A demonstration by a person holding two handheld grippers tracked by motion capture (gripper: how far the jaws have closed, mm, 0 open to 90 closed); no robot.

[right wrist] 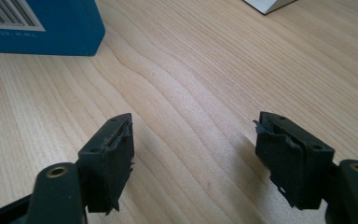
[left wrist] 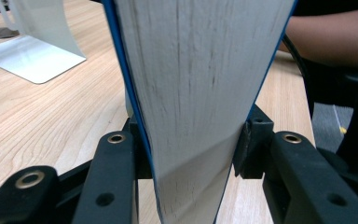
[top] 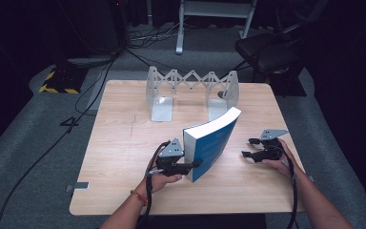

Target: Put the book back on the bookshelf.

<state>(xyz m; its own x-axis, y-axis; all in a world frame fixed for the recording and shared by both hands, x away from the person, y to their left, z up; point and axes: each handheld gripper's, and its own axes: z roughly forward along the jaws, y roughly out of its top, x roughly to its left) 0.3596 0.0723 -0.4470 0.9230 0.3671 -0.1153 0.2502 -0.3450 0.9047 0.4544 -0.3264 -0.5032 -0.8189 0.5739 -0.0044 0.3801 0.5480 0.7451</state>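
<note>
The left hand-held gripper [top: 198, 164] is clamping the blue book [top: 212, 140] upright near the bench's [top: 124, 143] front edge, the right hand-held gripper [top: 248, 147] is hanging open and empty, and shelving into the rack [top: 190, 90] is looking undone.

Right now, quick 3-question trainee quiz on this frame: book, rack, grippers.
1. True or false: the left gripper is shut on the book.
2. How does the book stand? A) flat on the table B) upright on its lower edge C) inside the rack
3. What lies between the right gripper's fingers?

Key
1. True; both fingers press its covers.
2. B; it stands on the table, in front of the rack.
3. Nothing; open over bare wood, apart from the book.
</note>
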